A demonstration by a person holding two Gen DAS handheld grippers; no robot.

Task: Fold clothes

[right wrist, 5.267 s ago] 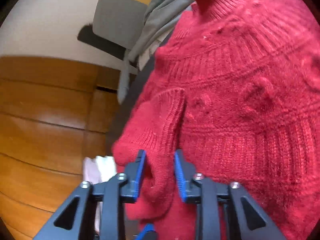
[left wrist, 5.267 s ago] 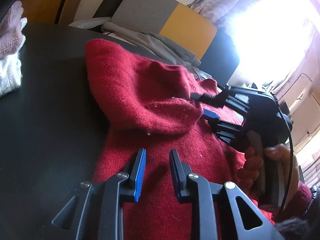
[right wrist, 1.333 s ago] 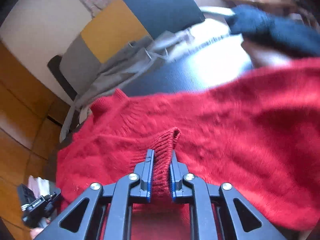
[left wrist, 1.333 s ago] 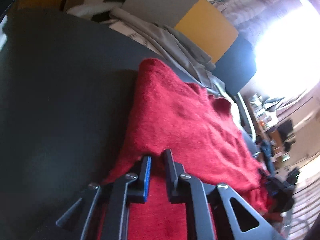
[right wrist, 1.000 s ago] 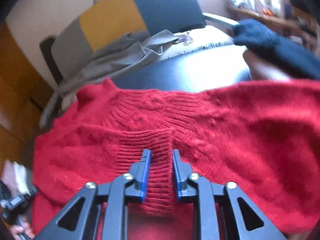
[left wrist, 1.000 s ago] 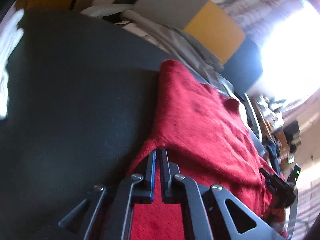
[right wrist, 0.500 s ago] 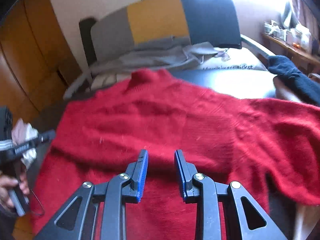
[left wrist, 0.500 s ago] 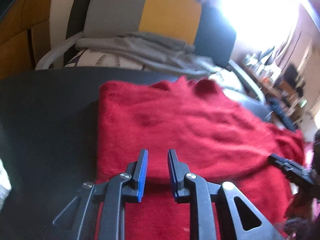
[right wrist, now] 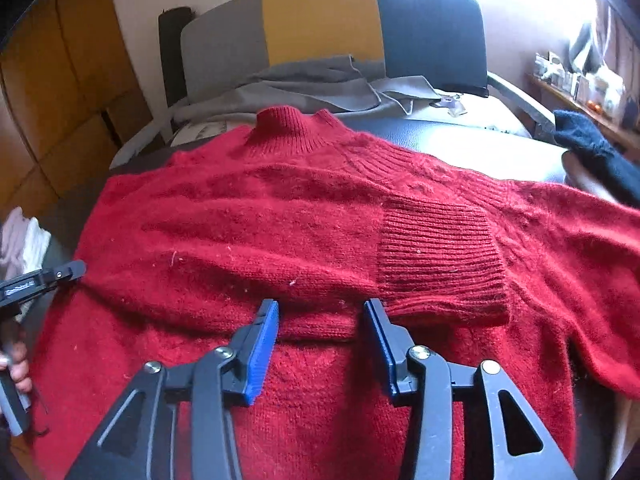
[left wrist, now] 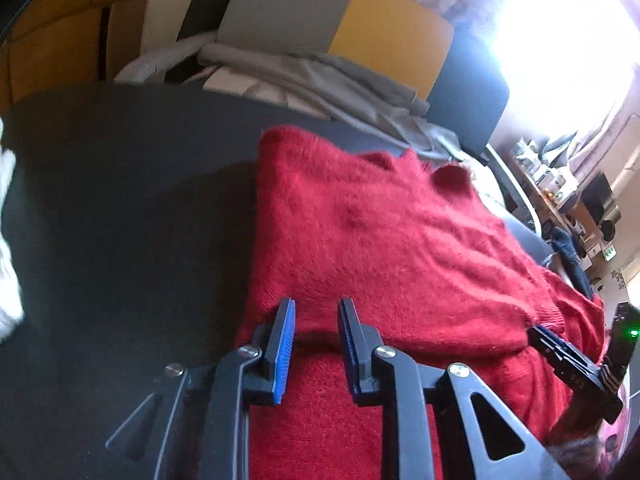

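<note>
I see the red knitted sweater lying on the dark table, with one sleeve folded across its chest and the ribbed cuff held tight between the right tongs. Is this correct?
Not quite. The red knitted sweater lies on the dark table with one sleeve folded across, but the ribbed cuff lies free. The right tongs are opening and grip nothing, as the right wrist view shows.

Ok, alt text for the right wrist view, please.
A red sweater lies spread on a dark table, one sleeve folded across its chest with the ribbed cuff at centre right. The right gripper hovers above it, jaws opening, nothing between them. The left gripper pokes in at the left edge.
</note>
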